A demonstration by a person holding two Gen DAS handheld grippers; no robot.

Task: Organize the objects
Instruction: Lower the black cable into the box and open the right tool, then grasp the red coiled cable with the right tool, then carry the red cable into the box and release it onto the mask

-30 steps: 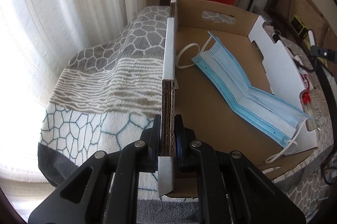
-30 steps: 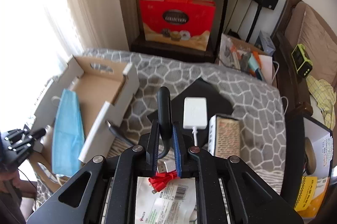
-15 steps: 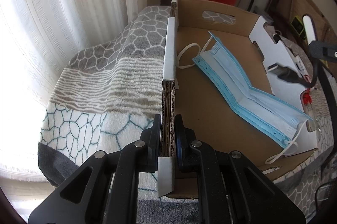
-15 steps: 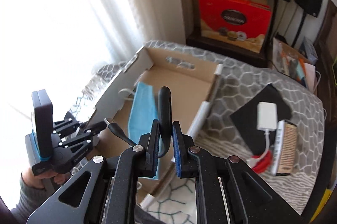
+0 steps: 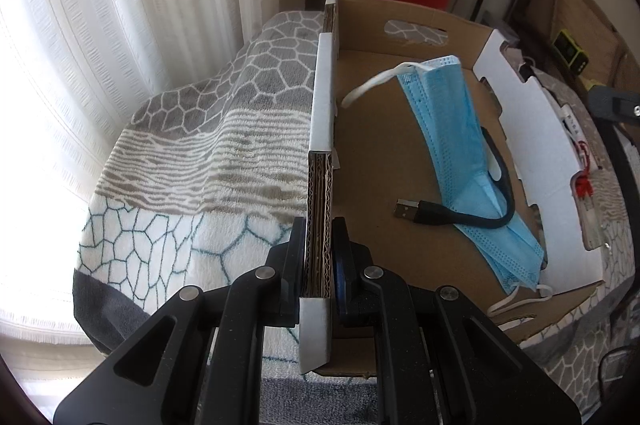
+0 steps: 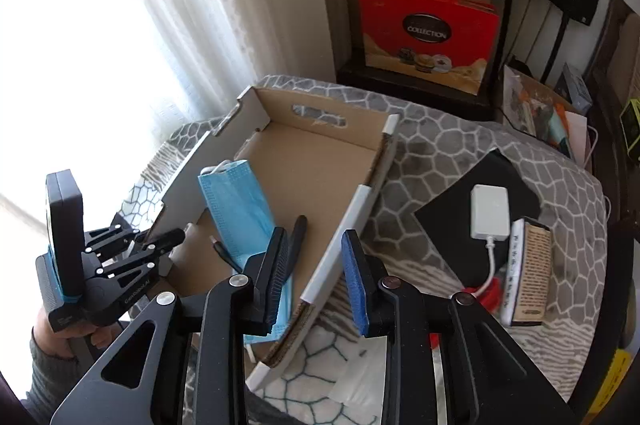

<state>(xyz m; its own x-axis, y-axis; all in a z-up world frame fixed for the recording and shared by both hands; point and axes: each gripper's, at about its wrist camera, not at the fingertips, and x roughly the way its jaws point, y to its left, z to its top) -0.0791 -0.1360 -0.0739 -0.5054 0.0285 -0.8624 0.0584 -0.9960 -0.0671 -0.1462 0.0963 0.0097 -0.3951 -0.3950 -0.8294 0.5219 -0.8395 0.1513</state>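
An open cardboard box (image 5: 360, 129) (image 6: 320, 161) lies on a patterned blanket. My left gripper (image 5: 319, 245) (image 6: 132, 249) is shut on the box's near side wall. In the box, a blue face mask (image 5: 444, 113) (image 6: 236, 201) lies flat, and a black bendy USB lamp (image 5: 472, 217) (image 6: 298, 229) rests across it, plug end on the cardboard. My right gripper (image 6: 314, 265) hovers over the box's other side wall. Its jaws are opening with nothing between the pads, and the lamp lies loose just beyond its left finger.
To the right of the box, on the blanket (image 6: 440, 153), are a white charger (image 6: 490, 211) on a black pad (image 6: 452, 221), a book (image 6: 528, 273) and a red cable (image 6: 490, 293). Red gift boxes (image 6: 428, 33) stand behind. Curtains hang at the left.
My right gripper swung left from the charger area to over the box and let go of the black USB lamp, which now lies on the mask. The mask shifted. The left gripper kept still.
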